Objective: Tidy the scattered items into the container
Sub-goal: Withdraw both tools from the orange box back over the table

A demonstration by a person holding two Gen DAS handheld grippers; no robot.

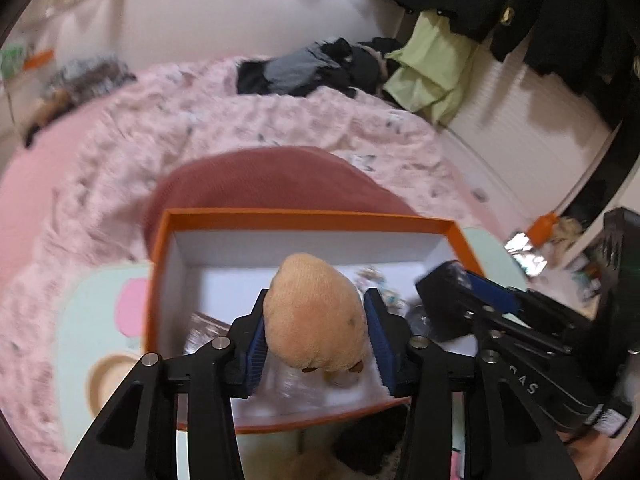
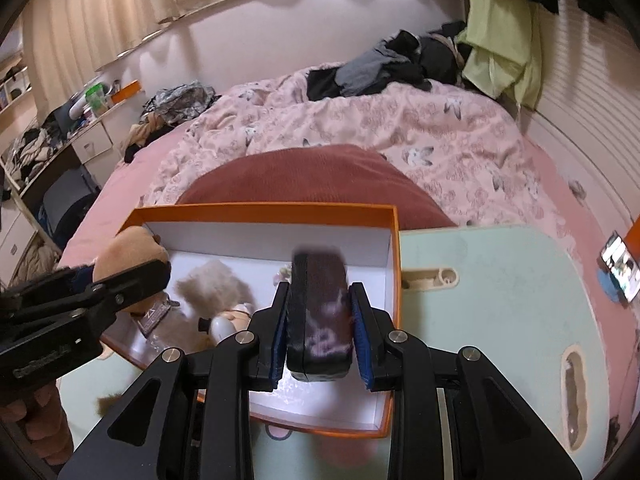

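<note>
Left gripper (image 1: 316, 322): jaws part open around the tan plush toy (image 1: 316, 312); the right pad seems to stand just clear, so any grip is loose at best.
Right gripper (image 2: 320, 334): jaws part open around the dark case (image 2: 320, 312); a gap shows at each pad.
Container: the orange box (image 1: 304, 215) sits on the pale green lap table (image 2: 500, 320), toward its left edge; both items hang over its white inside.
Already inside: a fluffy toy (image 2: 210, 284) and small bits.
Risk, toy: it could bounce off the heap and over the near rim.
Risk, case: it hangs near the right wall and may clip it and tip out.
Risk, grippers: they are close together and could knock each other.
</note>
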